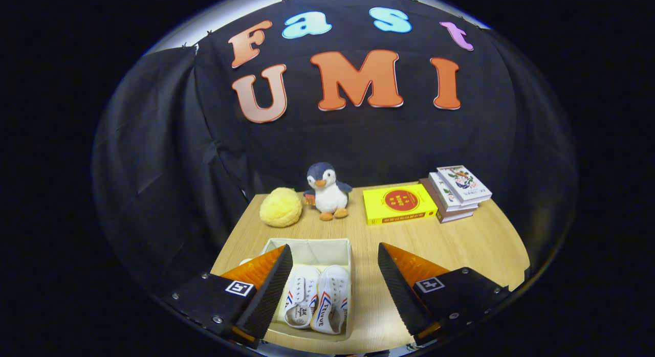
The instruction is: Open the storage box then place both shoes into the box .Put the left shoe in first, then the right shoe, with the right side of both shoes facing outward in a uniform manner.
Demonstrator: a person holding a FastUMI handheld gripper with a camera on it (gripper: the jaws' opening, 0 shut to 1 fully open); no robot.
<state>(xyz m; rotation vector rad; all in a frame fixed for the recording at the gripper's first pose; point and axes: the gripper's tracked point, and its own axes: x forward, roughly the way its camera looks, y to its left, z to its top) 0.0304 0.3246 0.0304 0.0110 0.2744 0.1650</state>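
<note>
Fingers (335,290): standing wide apart at the bottom of the frame, gripping nothing, hovering above the near edge of the bench (460,244).
Storage box (309,248): sitting open at lower centre, partly behind the left finger, its pale walls showing.
Shoes (317,300): two white canvas shoes lying side by side inside the box, toes pointing toward the fingers, striped sides showing; both appear to be already stowed, so the task is looking near complete.
Yellow plush ball (280,207), penguin toy (327,190), yellow book (399,203) and stack of books (457,192): lining the far edge across the middle of the frame, well apart from the box, likely bystanders only.
</note>
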